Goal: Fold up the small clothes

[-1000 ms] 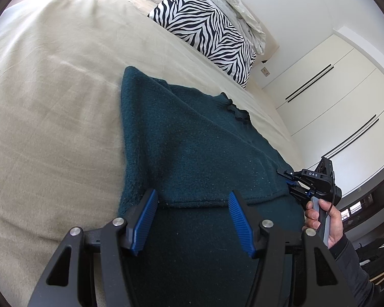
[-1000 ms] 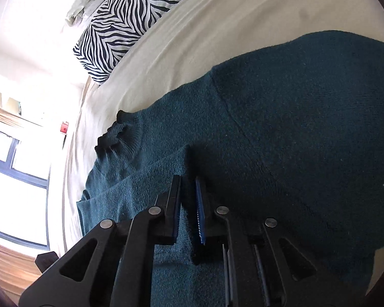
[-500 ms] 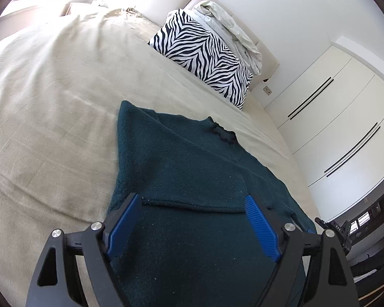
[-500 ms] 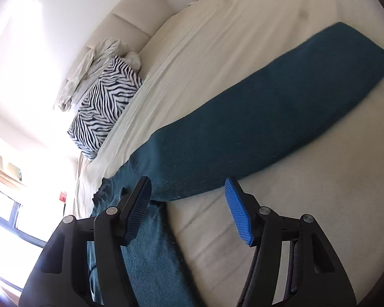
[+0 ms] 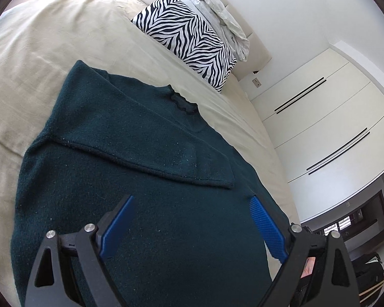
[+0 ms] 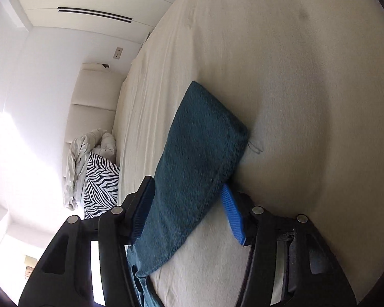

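A dark teal knit sweater (image 5: 130,153) lies flat on the beige bed, collar (image 5: 183,103) toward the pillows. One sleeve (image 5: 151,143) is folded across its chest. My left gripper (image 5: 192,222) is open and empty, hovering over the sweater's lower body. In the right wrist view the other sleeve (image 6: 199,158) stretches out over the sheet. My right gripper (image 6: 189,212) is open, its blue pads either side of that sleeve, not closed on it.
A zebra-print pillow (image 5: 189,38) with a crumpled pale blanket (image 5: 222,23) sits at the headboard. White wardrobe doors (image 5: 320,117) stand past the bed's right edge. Beige sheet (image 6: 307,102) spreads around the sleeve.
My right gripper opened, let go of the sweater and swung over to straddle the outstretched sleeve. My left gripper pulled back and opened wider over the sweater's body.
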Available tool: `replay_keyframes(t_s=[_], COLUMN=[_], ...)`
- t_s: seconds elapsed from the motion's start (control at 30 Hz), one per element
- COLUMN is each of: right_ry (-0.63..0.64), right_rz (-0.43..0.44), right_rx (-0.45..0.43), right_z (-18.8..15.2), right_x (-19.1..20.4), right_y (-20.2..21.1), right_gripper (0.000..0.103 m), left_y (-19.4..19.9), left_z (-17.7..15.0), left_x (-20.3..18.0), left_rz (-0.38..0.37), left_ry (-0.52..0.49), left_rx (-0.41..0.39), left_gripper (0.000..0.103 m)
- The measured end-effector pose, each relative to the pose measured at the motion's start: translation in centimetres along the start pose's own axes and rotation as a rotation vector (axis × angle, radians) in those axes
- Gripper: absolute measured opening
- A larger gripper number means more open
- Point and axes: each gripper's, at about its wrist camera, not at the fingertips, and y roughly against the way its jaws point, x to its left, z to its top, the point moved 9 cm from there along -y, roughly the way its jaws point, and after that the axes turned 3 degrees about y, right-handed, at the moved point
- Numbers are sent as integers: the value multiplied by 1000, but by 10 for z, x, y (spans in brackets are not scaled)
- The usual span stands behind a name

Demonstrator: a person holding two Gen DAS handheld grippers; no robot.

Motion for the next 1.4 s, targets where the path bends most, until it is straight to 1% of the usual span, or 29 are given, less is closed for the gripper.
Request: replay_keyframes(t_s=[0.03,0.13,0.17,0.2,0.27,0.33,0.37,0.43,0.5,0.57,0.67,0.7,0.73,0.8,0.87,0.9,0.97,1.03,1.1,1.2,1.3,1.37,1.4], right_ry=[-3,35,60,88,168,336,428,607,816,1020,1264,1315,1343,1380,1429,1457,1505,1549,1600,1648,1695,1709,1712], right_rz=[-13,-59,-79,-100,-120,-141,-138,-110,-65,-30,-16,-22,-26,-42,-58,-67,-76,-95,-99,-93,-91,-89,-85], right_rx=[-8,-23,-16,-4,10,15,29,66,127,185,264,284,309,341,341,335,325,316,292,273,264,260,259], right_z=[7,26,30,30,27,11,-3,-47,-122,-195,-296,-319,-343,-378,-405,-412,-429,-445,-457,-467,-477,-481,-484], right_x=[-3,-1,1,5,24,61,83,134,186,221,242,240,238,232,226,223,219,223,226,237,240,239,240], right_y=[-3,-13,-17,-20,-22,-21,-22,-23,-26,-34,-46,-51,-54,-59,-54,-52,-46,-50,-50,-57,-57,-53,-51], right_gripper=[44,30,21,8,7,7,7,7,7,7,7,7,7,7,7,7,7,7,7,7,7,7,7], left_y=[-4,-15,-20,-23,-30,-36,-38,-41,-45,-47,-52,-54,-57,-67,-77,-82,-94,-105,-114,-125,-139,-149,-153], left_z=[-1,-1,-1,0,1,4,7,10,12,13,10,8,7,3,1,1,0,0,1,4,2,-1,-3], left_x=[-1,-2,-3,-2,-2,-5,-8,-13,-19,-25,-33,-35,-37,-41,-49,-55,-65,-74,-79,-82,-74,-70,-68], left_rz=[-1,-7,-9,-9,-22,-47,-56,-77,-110,-154,-219,-240,-261,-301,-343,-359,-378,-383,-349,-295,-239,-212,-209], left_ry=[6,23,30,38,63,77,77,81,99,124,171,184,201,250,281,281,285,291,266,224,215,223,228], left_rx=[6,25,33,41,60,68,70,75,86,100,130,141,154,200,239,256,300,346,374,404,443,470,487], left_gripper=[92,92,92,91,91,89,89,89,89,89,89,89,89,89,89,89,89,89,89,89,88,77,60])
